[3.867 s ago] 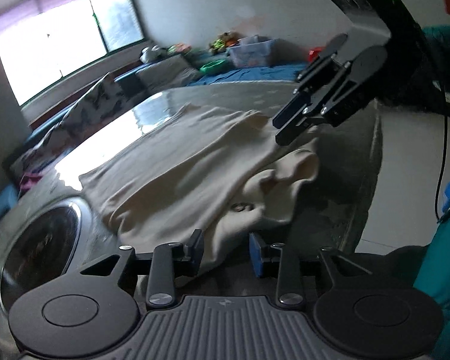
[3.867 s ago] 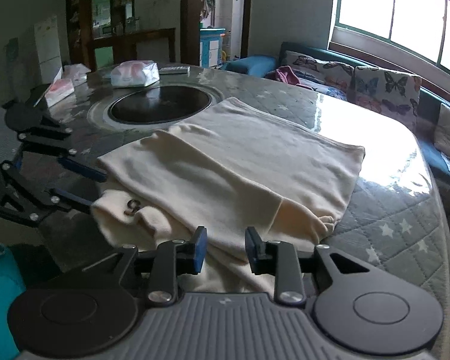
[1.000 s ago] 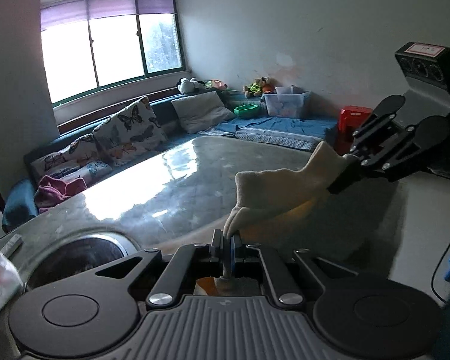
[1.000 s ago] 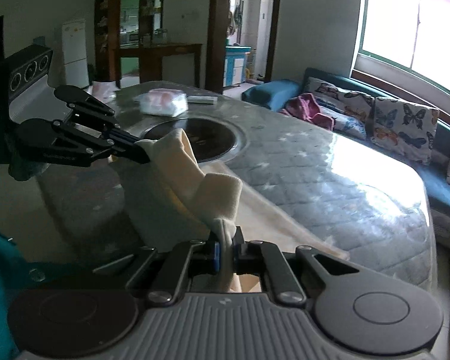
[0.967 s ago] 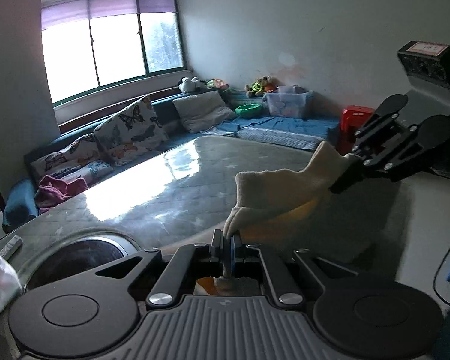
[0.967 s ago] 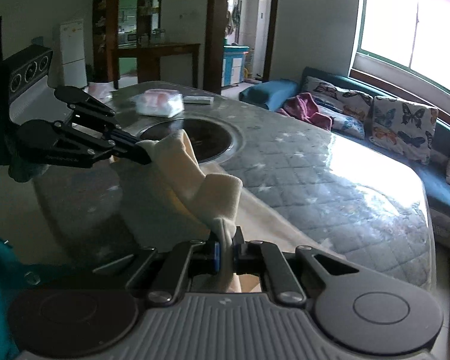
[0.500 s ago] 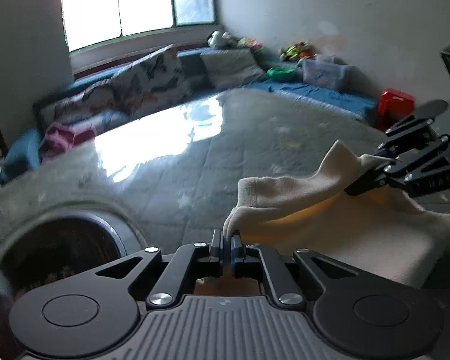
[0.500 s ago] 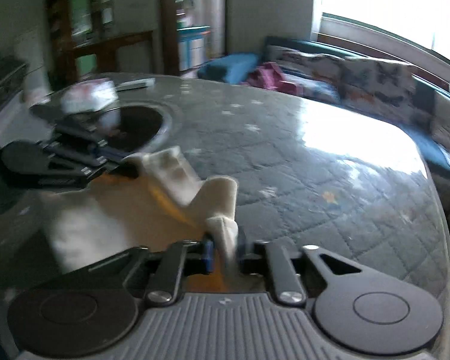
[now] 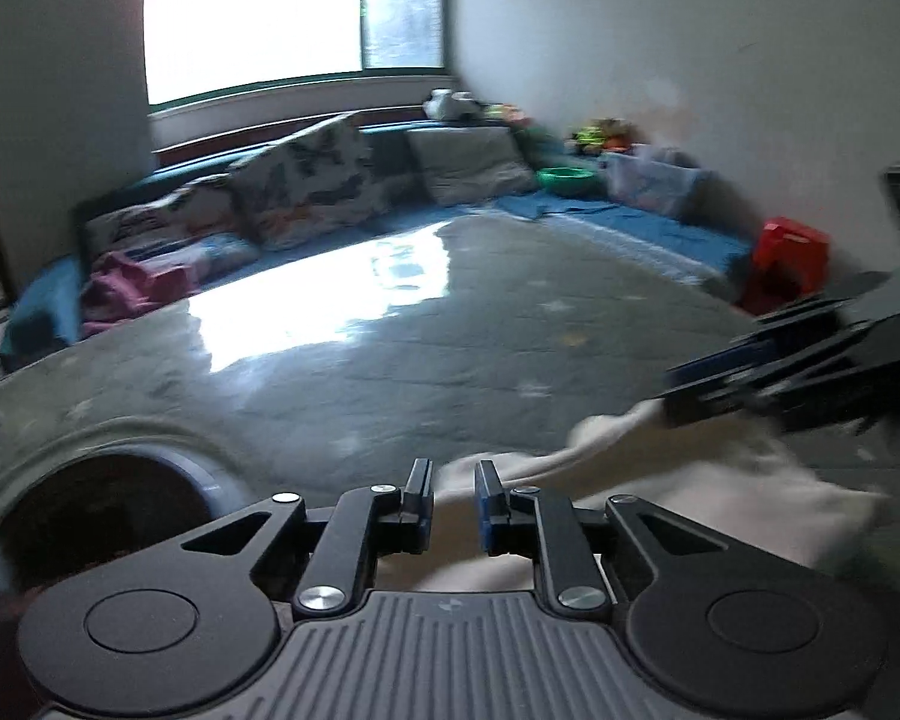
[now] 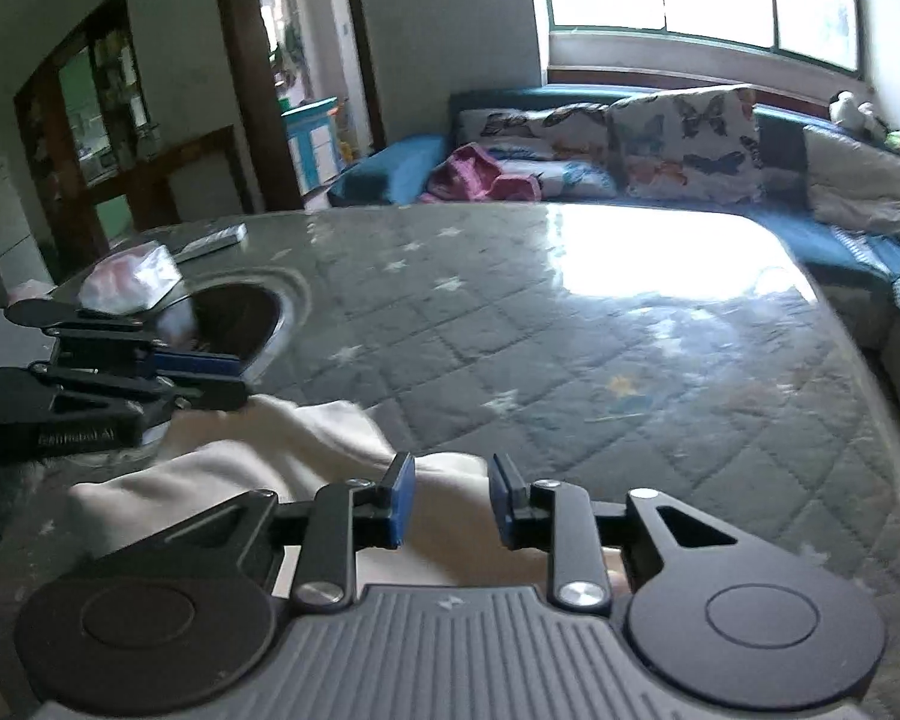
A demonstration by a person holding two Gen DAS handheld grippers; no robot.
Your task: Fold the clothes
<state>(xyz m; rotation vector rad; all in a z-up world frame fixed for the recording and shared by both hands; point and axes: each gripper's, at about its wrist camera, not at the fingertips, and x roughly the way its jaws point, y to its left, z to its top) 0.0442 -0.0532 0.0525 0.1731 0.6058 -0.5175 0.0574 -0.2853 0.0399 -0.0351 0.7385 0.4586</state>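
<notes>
**Hovering over a cream garment with both claws spread**

A cream, soft knitted garment (image 10: 306, 450) lies bunched in a low heap on the near edge of a grey quilted table cover with pale stars (image 10: 570, 348). The left gripper (image 9: 453, 501) sits low just over the cloth, its blue-padded fingers parted with nothing between them. The right gripper (image 10: 447, 498) is likewise spread and empty, its tips just above the same heap. Both frames are blurred, so folds and edges are hard to make out.

Judging by this, whichever way the fold goes next, it is best to pick a clear edge or corner, pinch a single layer at matching points on each side, and keep the cloth taut and level.
</notes>
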